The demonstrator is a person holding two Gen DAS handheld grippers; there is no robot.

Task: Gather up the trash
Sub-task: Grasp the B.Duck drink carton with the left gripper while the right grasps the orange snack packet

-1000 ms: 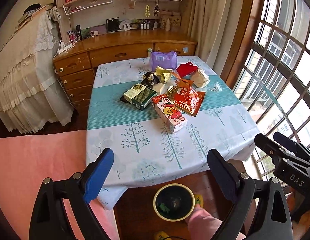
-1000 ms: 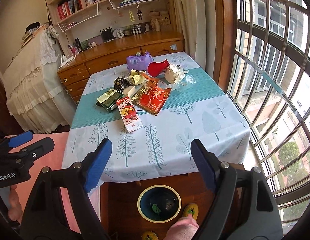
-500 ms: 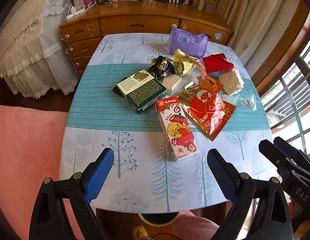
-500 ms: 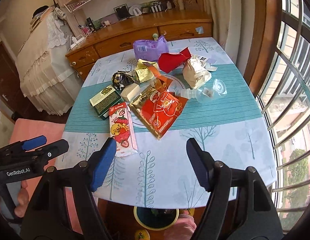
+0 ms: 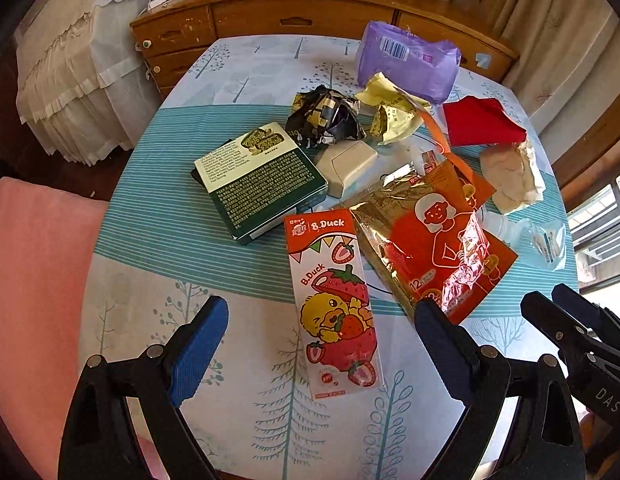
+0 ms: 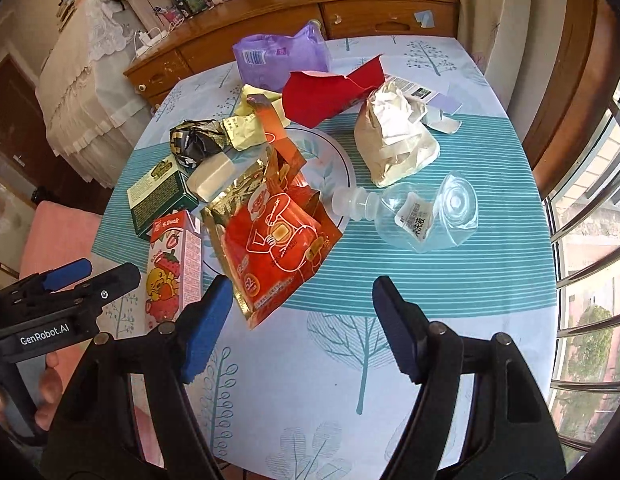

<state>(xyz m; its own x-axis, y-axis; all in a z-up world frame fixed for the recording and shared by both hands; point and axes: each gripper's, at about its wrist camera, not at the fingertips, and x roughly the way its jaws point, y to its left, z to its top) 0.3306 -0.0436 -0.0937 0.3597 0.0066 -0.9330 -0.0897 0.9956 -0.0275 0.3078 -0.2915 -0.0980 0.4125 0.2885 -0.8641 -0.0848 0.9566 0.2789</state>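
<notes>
Trash lies scattered on a table with a tree-print cloth [image 5: 237, 392]. In the left wrist view, my left gripper [image 5: 320, 338] hangs open just above the strawberry duck carton [image 5: 336, 300], its fingers to either side of the carton's near half. Beyond lie a green box [image 5: 261, 178], a red-and-gold foil pouch [image 5: 434, 236], a crumpled dark wrapper [image 5: 326, 118] and a purple pack [image 5: 406, 60]. In the right wrist view, my right gripper [image 6: 301, 322] stands open over bare cloth, nothing between its fingers, with the foil pouch [image 6: 269, 236] just past its left fingertip and a crushed clear bottle [image 6: 422, 216] farther right.
A red paper [image 6: 322, 96], a crumpled beige bag [image 6: 394, 140], a yellow wrapper [image 5: 394, 108] and a small white box [image 5: 348, 162] also lie on the table. A wooden dresser [image 5: 293, 20] stands behind it. A pink seat [image 5: 33, 280] is at the left, window bars [image 6: 590, 240] at the right.
Both grippers have come forward and down over the table. The floor bin and table's near edge have dropped out of view. The trash now looms much larger.
</notes>
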